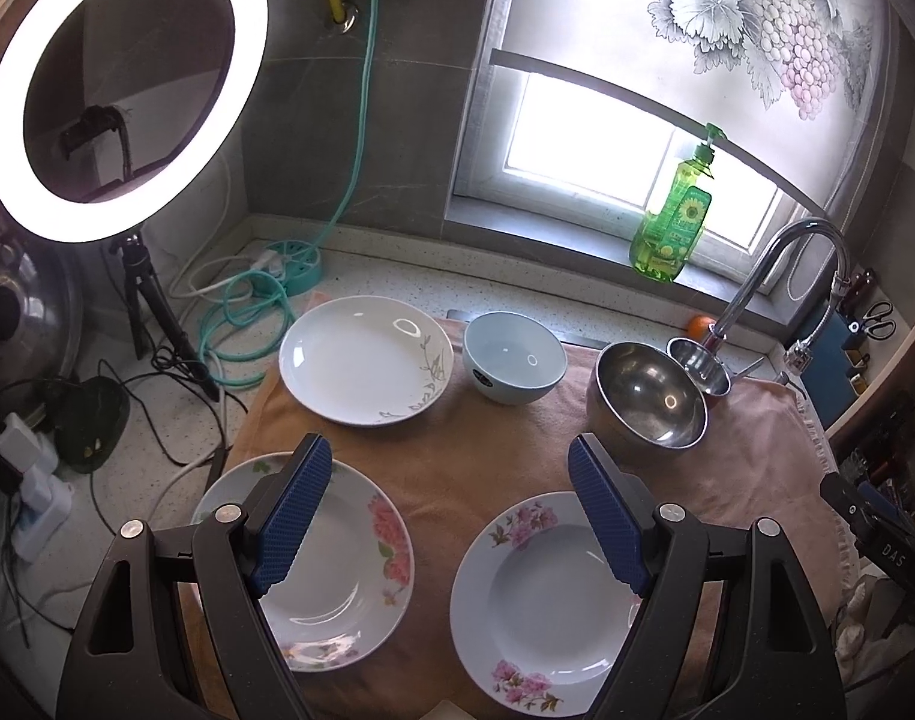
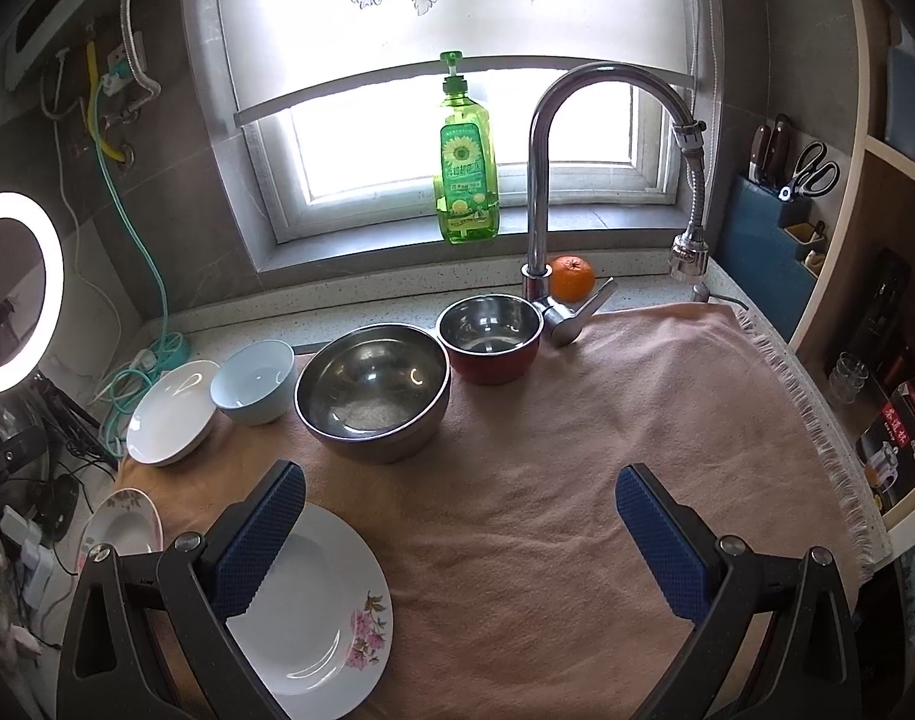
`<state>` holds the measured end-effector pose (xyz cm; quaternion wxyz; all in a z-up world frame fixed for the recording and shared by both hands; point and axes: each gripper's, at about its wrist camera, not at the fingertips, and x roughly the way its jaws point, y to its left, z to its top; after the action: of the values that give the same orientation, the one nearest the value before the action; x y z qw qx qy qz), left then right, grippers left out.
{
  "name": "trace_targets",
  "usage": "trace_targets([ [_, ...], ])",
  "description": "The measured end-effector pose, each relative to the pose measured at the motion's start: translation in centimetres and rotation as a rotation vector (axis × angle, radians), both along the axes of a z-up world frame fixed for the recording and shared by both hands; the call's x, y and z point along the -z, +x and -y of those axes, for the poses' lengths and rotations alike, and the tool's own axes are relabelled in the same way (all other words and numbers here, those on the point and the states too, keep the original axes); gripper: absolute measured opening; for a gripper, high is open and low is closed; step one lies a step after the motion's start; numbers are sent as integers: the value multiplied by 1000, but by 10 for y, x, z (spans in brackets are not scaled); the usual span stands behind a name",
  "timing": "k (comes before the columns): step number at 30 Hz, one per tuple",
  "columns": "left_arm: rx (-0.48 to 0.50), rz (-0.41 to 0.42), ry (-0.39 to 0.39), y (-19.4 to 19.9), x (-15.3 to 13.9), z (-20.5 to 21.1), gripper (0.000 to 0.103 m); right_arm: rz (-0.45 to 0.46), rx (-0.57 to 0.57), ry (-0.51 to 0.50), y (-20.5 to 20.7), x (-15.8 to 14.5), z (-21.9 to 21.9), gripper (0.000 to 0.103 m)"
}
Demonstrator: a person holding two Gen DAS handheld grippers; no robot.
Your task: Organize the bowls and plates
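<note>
On a tan towel lie three plates and three bowls. Two pink-flowered plates are nearest: one at left and one at right. A white plate with a grey leaf pattern sits further back. Beside it stand a light blue bowl, a large steel bowl and a small steel bowl with a red outside. My left gripper is open and empty above the two flowered plates. My right gripper is open and empty above bare towel.
A tap stands behind the bowls, with an orange and a green soap bottle on the sill. A ring light, tripod and cables crowd the left. A knife block with scissors and shelves stand at the right.
</note>
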<state>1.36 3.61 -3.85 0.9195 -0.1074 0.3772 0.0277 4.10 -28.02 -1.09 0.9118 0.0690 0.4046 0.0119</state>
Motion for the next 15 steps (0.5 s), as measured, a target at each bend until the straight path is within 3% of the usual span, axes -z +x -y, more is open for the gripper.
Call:
trace_targets([
  [12,6,-113,-72,-3,31,-16,79,-104,-62,154,8,34,7,102],
  [15,22,-134,-74,-6,38,-15,70,-133,-61,188,8,44,12,102],
])
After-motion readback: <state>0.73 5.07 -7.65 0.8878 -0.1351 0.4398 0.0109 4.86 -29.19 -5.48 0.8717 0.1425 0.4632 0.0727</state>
